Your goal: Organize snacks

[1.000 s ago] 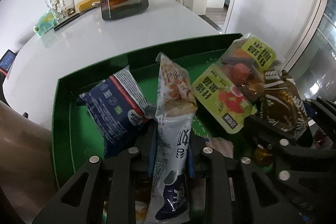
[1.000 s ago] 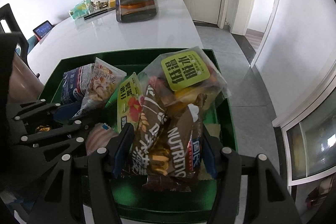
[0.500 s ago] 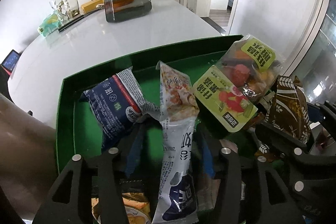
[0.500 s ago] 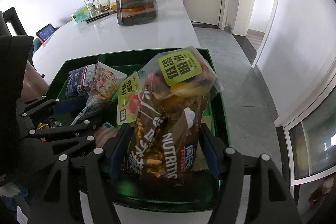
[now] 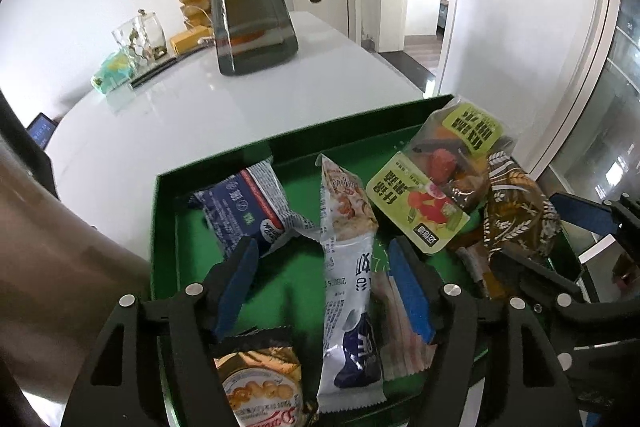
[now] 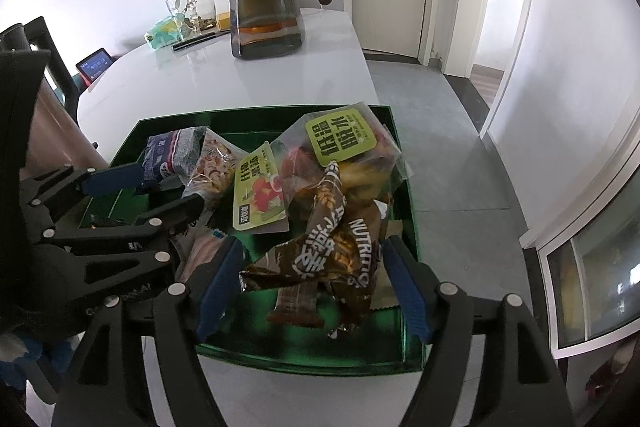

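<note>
Now, with both jaws just opened, left gripper (image 5: 320, 259) around the white pouch (image 5: 347, 267) and right gripper (image 6: 312, 259) around the brown bag (image 6: 340, 239) in the green tray (image 6: 404, 155), regrip these light, slippery packs mid-body.

Snack packets (image 6: 320, 195) crowd the green tray's (image 6: 304, 363) right side; its left floor lies bare.

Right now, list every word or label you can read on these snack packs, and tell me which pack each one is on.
"NUTRITIO" (the rest is lost in a fold): brown wheat-print packet.
"低温脱水": yellow-green label on the clear bag.
"什锦果蔬", probably: green fruit packet.
Too small, blurred or upside down to read: blue packet, white sachet, gold biscuit packet.
</note>
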Tool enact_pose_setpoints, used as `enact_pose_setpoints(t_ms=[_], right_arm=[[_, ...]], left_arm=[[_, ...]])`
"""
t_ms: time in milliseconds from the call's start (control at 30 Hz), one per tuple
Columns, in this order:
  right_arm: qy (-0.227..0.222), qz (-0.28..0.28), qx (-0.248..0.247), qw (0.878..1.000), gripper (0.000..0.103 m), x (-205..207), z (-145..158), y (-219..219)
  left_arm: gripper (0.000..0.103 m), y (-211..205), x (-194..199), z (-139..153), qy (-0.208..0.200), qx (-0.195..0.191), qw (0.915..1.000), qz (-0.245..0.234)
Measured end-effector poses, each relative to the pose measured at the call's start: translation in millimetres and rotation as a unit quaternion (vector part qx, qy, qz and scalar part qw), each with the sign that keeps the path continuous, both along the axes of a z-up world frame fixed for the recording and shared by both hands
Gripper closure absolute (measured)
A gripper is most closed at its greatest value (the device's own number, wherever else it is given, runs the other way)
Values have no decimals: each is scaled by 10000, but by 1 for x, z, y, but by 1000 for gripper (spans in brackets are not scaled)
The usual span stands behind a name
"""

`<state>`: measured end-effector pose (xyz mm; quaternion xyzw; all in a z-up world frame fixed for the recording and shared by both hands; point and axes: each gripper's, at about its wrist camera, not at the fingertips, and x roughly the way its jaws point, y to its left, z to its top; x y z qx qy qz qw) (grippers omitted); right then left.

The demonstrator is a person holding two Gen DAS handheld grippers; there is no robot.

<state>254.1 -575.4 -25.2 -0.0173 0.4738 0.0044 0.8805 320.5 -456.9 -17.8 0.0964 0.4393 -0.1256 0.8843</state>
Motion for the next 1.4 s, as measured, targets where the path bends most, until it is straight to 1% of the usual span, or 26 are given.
enact_pose_setpoints(t_ms=[133,300,467,633,767,967,1067,1133,1200,1300,1400], right_arm=[[-39,24,-15,10000,12,-4,7,2],[-113,26,-39,9999,11,-13,18,4],[-182,71,-104,9998,11,-28,32,9],[-279,95,-90,9995,10,-49,50,17],[-303,219,-133,9992,9,-69,62,32],[-358,407,-221,9983,9,-99,80,60],[-390,512,-220,9977,8,-115,89,78],[-410,586,-236,9972,8,-127,94,91],[-436,673,-279,9964,8,-139,100,105],[-456,749,-305,9957,7,-152,105,122],[-478,809,-298,9951,7,-166,109,142]], left_arm=[[41,4,-10,12,-118,-11,9999,20],[41,8,-25,25,-171,-76,9998,46],[41,15,-43,37,-186,-212,9996,70],[40,23,-68,48,-209,-204,9996,8],[40,40,-91,57,-203,-241,9995,64],[40,75,-128,66,-150,-253,9993,242],[40,94,-148,73,-239,-110,9990,364],[38,108,-163,78,-299,-50,9987,412],[23,124,-177,83,-365,-56,9983,454],[19,146,-197,92,-541,-90,9974,475],[17,166,-211,97,-522,-201,9973,468]])
